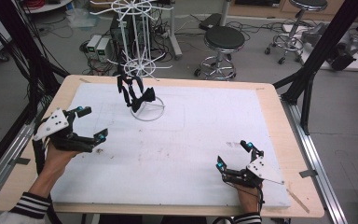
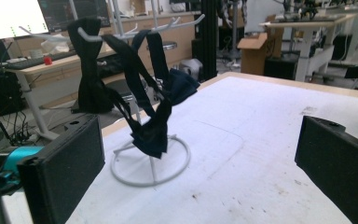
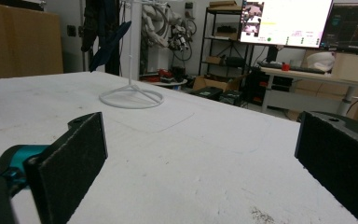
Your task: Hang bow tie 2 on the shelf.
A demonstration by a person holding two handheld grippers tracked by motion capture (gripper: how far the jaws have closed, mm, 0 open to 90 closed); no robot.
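A white wire display stand with a ring base (image 1: 147,111) stands at the far middle of the white foam-covered table (image 1: 191,140), and dark fabric bow ties on straps (image 1: 137,95) hang from its lower hooks down to just above the ring. The left gripper (image 1: 93,123) hovers near the table's left edge, jaws spread wide and empty, facing the stand. The right gripper (image 1: 235,156) sits low at the near right, well apart from the stand, jaws likewise wide and empty.

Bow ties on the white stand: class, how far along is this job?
Done: several dark bow ties hang on the white stand. In hand: nothing; the left gripper and right gripper are open, apart from the stand. What is left cannot be told.
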